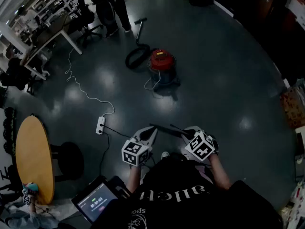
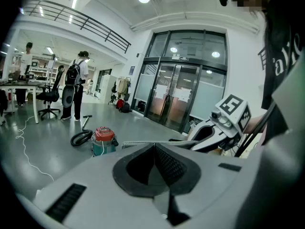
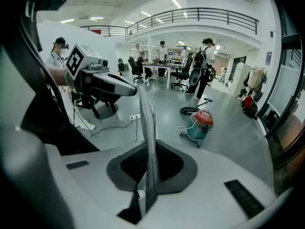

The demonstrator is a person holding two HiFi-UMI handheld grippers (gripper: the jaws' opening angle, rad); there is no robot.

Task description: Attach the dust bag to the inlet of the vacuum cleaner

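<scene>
Right gripper [image 3: 151, 162], held well short of the vacuum cleaner [image 1: 162, 64], is clamped on the dust bag [image 3: 147, 118], a thin grey sheet seen edge-on. Left gripper [image 2: 155, 162], equally far from the vacuum cleaner, has its jaws pressed together; the bag's edge runs just past their tips, contact there unclear. Black hose [image 1: 135, 57] lies coiled just beside the vacuum cleaner.

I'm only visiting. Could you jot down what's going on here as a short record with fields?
Setting: open hall, glossy grey floor
Right gripper: shut on thin grey textured dust bag, seen edge-on
Left gripper: shut; bag's edge at its tips, grip unclear
Vacuum: red-lidded teal canister vacuum cleaner on the floor, well ahead; black hose coiled beside it
Task stage: bag not yet attached
</scene>
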